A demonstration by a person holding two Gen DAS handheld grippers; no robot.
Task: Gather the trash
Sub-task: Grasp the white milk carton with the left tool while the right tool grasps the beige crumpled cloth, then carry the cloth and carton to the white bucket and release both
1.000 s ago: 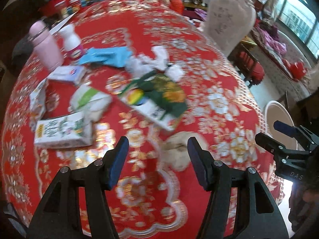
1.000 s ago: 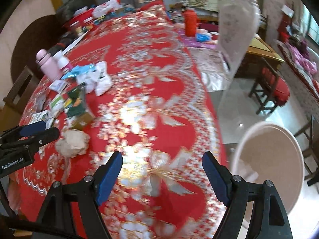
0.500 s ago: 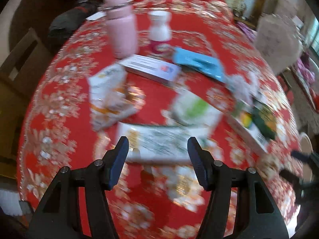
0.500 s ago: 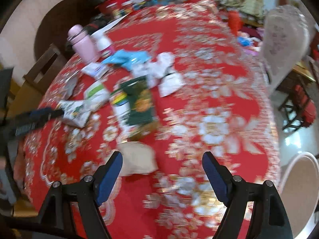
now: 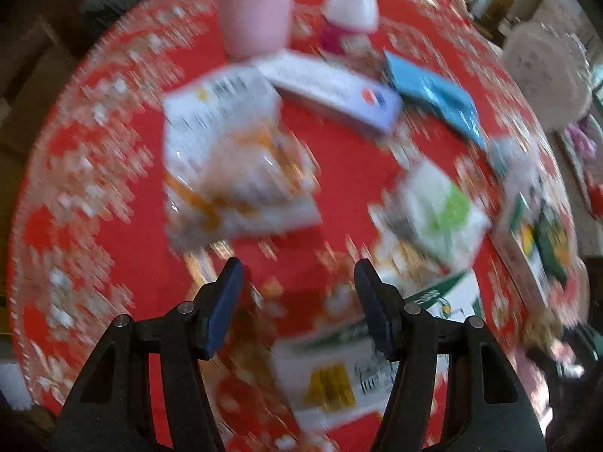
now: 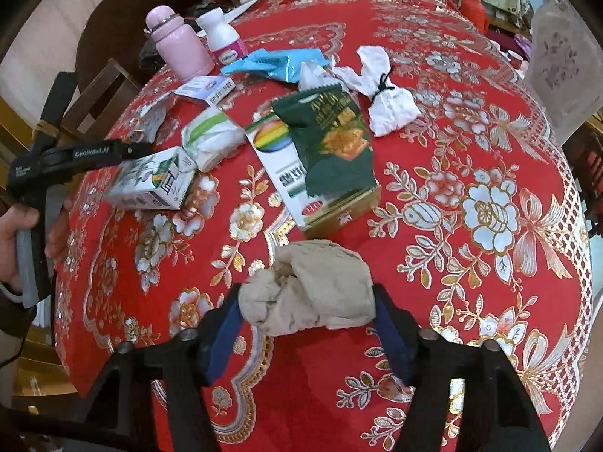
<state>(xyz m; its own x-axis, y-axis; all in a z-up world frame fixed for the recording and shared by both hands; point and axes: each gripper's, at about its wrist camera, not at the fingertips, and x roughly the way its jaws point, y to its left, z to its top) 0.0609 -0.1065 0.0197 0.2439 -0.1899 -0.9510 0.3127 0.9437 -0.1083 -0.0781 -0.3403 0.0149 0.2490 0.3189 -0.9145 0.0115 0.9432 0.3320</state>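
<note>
Your right gripper (image 6: pixel 306 310) brackets the crumpled beige paper wad (image 6: pixel 312 288), jaws spread; your left gripper (image 5: pixel 297 301) gapes empty. Wrappers and cartons at twelve o'clock remain uncollected.

My left camera shows almost everything smeared. The pink bottle (image 5: pixel 253 3) at 12 o'clock is cut off at the top edge. I cannot read the white packet (image 5: pixel 226 143) at 11 o'clock or the carton (image 5: pixel 339 369) at 6 o'clock, which lies partly behind my left tongs (image 5: pixel 297 301). In my right camera, my right tongs (image 6: pixel 306 314) hide the sides of the beige paper wad (image 6: pixel 312 290). The green bag (image 6: pixel 331 135) covers part of the white box (image 6: pixel 286 165) at 12 o'clock.
</note>
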